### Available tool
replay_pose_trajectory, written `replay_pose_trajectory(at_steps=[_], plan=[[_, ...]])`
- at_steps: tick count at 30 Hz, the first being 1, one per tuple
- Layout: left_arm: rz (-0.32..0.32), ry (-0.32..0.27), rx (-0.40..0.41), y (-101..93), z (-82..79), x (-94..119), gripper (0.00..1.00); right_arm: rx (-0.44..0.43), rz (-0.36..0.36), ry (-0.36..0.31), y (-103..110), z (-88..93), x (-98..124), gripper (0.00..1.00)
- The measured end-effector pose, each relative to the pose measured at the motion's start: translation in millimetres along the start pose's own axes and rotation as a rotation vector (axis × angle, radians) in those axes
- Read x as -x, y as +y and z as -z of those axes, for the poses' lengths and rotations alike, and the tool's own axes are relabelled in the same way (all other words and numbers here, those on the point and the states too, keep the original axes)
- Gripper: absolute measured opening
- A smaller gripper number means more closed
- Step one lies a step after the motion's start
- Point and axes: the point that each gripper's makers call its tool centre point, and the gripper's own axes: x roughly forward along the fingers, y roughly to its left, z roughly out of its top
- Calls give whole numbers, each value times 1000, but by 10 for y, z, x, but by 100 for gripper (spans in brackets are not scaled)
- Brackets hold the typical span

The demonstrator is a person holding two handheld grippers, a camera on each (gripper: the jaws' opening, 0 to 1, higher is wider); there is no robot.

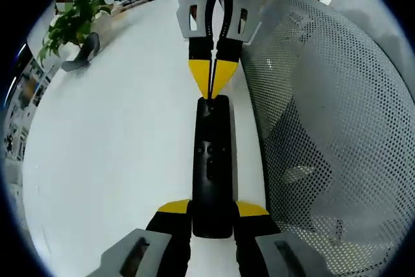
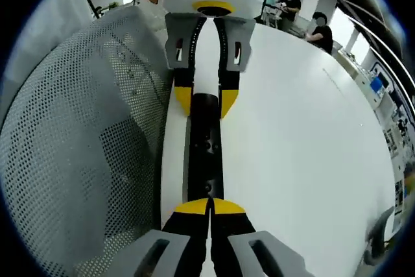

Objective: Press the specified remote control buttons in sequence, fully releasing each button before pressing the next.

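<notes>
Left gripper view: left gripper (image 1: 213,215), fingers clamped on the near end of the black remote control (image 1: 213,167) lying lengthwise on the white worktop (image 1: 117,134); right gripper (image 1: 212,82), fingers together, tips touching the far end. Right gripper view: people (image 2: 321,27) beyond the worktop; mesh chair back (image 2: 78,147) alongside.

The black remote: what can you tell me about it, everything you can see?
The remote is a long, slim black bar, plastic by its look, with small round buttons along its middle. It lies flat on the white table beside a grey mesh basket. The left gripper clamps one end; the right gripper, jaws closed, presses its tips on the other end.
</notes>
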Motion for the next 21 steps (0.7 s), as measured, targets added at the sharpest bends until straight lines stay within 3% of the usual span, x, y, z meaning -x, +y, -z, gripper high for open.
replay_pose_trajectory(at_steps=[7,21], plan=[[0,4,6,7,2,0,24,-22,-6,-23,19,-17,10,0],[2,18,-2,-1,5,11,24,9,-34,32,76,-60,-22,0]])
